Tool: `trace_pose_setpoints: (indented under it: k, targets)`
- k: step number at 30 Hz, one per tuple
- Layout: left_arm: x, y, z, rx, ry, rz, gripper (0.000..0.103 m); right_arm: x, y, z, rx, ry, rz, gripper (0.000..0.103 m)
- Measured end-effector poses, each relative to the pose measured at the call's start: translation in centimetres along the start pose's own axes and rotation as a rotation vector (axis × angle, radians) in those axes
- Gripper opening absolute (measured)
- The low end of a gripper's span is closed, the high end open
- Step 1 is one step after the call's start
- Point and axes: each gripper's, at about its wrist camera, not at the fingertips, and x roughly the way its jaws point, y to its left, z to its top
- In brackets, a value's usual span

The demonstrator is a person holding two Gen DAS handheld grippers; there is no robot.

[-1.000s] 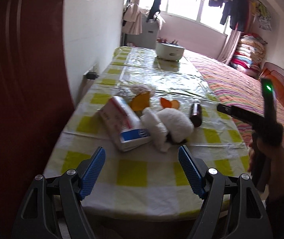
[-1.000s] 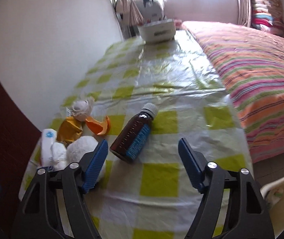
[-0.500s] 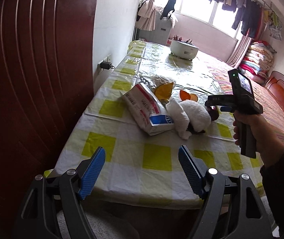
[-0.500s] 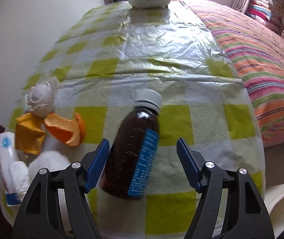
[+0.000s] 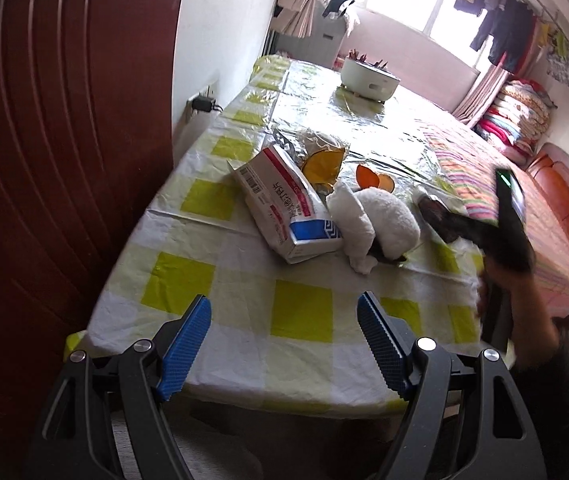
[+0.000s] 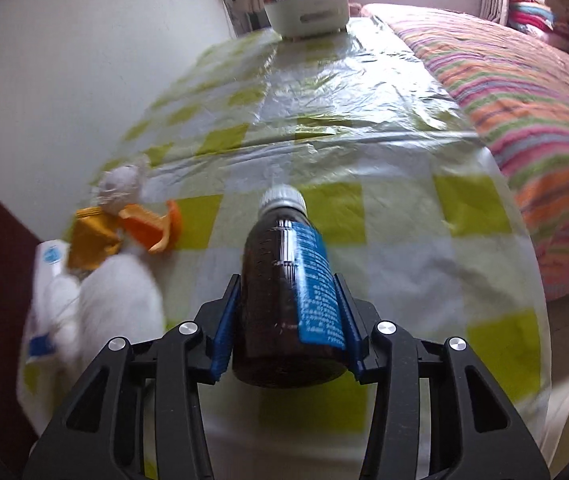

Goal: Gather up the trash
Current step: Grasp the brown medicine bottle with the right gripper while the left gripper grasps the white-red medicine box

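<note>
1. Versus a second ago: right tongs [image 6: 290, 320] lowered onto the brown bottle [image 6: 284, 292]; then well ahead of the tips, off to the left, now between the pads. Opening much narrower than before.
2. Left wrist view shifted: near counter [image 5: 304, 316] edge and red-brown panel [image 5: 64, 160] larger in frame than earlier; left tongs [image 5: 284, 326] same wide spread as before.
3. Right tongs closing, blue pads [image 6: 224, 328] against both sides of bottle body; bottle lying on counter, white cap [image 6: 282, 198] pointing away from tongs.
4. Left tongs released, nothing between pads, over near counter edge, well apart from trash pile.
5. Pile left of bottle: orange peel [image 6: 156, 228], yellow wrapper [image 6: 92, 236], crumpled wad [image 6: 120, 184], white fluffy item [image 5: 388, 224], tissue pack [image 5: 284, 208].
6. Left view: right tongs blurred, dark, at bottle, just right of fluffy item.
7. Labels: bottle has blue label [image 6: 316, 280], white text too blurred to read. Tissue pack red/white/blue with barcode; printed characters not legible.
</note>
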Motion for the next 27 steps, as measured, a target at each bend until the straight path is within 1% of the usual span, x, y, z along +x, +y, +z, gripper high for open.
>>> trace_pose_setpoints:
  k: [5,9,12,16,19,23,27]
  targets:
    - [1.4,-0.9,2.0,-0.048,0.013,-0.003,0.073,-3.6,-1.8,-3.0,0.066,-0.059,0.107,0.042]
    - [3.2,-1.9,3.8,-0.073,0.039,-0.002,0.073,-5.8,-2.4,-3.2,0.087,-0.114,0.180,0.042]
    - [5.0,-2.6,5.3,-0.076,0.049,0.043,0.073,-7.0,-2.7,-3.5,0.112,-0.143,0.229,0.042]
    - [7.4,-3.1,7.2,-0.090,0.078,0.083,0.073,-8.4,-2.9,-4.2,0.134,-0.185,0.284,0.042]
    - [9.4,-3.4,8.7,-0.084,0.102,0.143,0.073,-9.5,-2.6,-4.5,0.141,-0.220,0.319,0.042]
    - [11.3,-3.3,9.8,-0.096,0.132,0.209,0.073,-11.1,-2.8,-4.9,0.151,-0.268,0.355,0.042]
    - [13.6,-2.9,10.1,-0.134,0.189,0.232,0.073,-12.6,-3.3,-5.5,0.165,-0.310,0.383,0.042]
